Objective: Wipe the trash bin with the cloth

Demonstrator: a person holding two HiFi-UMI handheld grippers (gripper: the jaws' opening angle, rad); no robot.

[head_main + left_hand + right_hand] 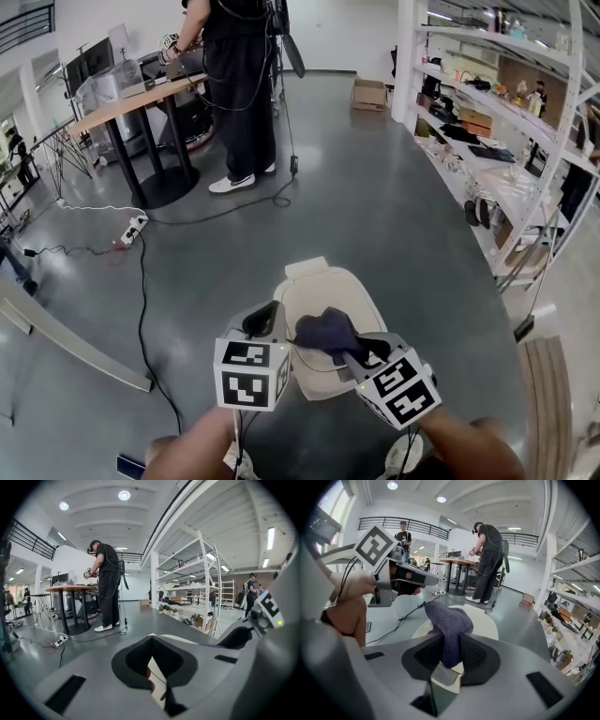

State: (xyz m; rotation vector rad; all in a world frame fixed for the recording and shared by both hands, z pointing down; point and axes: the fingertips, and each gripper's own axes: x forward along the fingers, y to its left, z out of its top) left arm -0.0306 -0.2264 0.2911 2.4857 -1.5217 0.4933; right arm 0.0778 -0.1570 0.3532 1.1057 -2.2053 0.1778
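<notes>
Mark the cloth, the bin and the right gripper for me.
Cloth (449,620), right gripper view, on its bunched top.
Bin (328,284), head view, on its bare top.
Right gripper (350,350), head view, between its fingertips, shut on the cloth.

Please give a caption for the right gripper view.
Right gripper clamps the purple cloth over the cream trash bin.
</notes>
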